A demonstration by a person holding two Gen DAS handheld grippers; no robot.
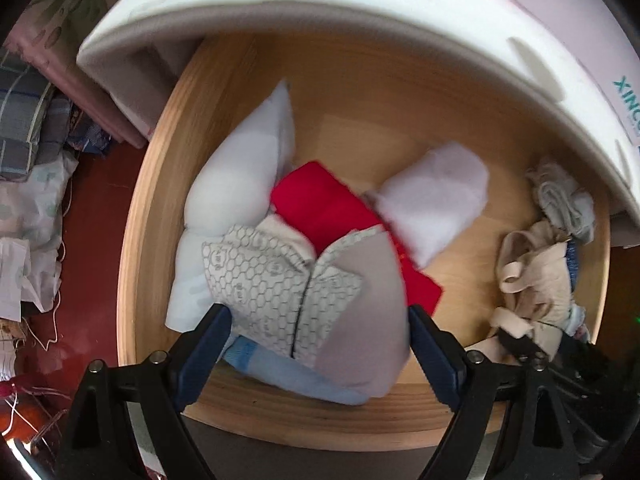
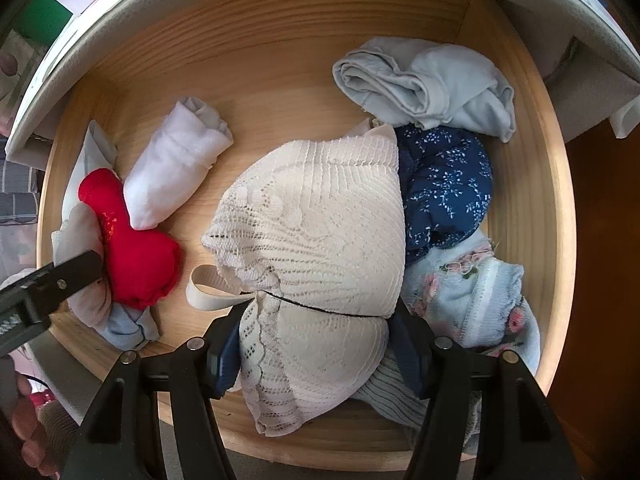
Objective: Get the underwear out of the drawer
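A pulled-out wooden drawer [image 1: 224, 88] [image 2: 168, 52] holds folded underwear. In the left wrist view my left gripper [image 1: 316, 320] stands open, its jaws either side of a grey piece with a honeycomb print [image 1: 280, 280]; a red piece [image 1: 320, 204], a white piece [image 1: 240, 184] and a white roll [image 1: 436, 196] lie behind it. In the right wrist view my right gripper [image 2: 316, 332] stands open around a cream lace bra [image 2: 316, 216]. The left gripper's finger [image 2: 68, 272] shows at the left by the red piece [image 2: 132, 244].
Right side of the drawer: pale blue cloth [image 2: 432, 84], navy floral piece [image 2: 444, 188], light blue flowered piece [image 2: 480, 292]. A white mattress edge [image 1: 360, 12] overhangs the drawer's back. Clutter of cloth and bags [image 1: 28, 200] lies on the red floor to the left.
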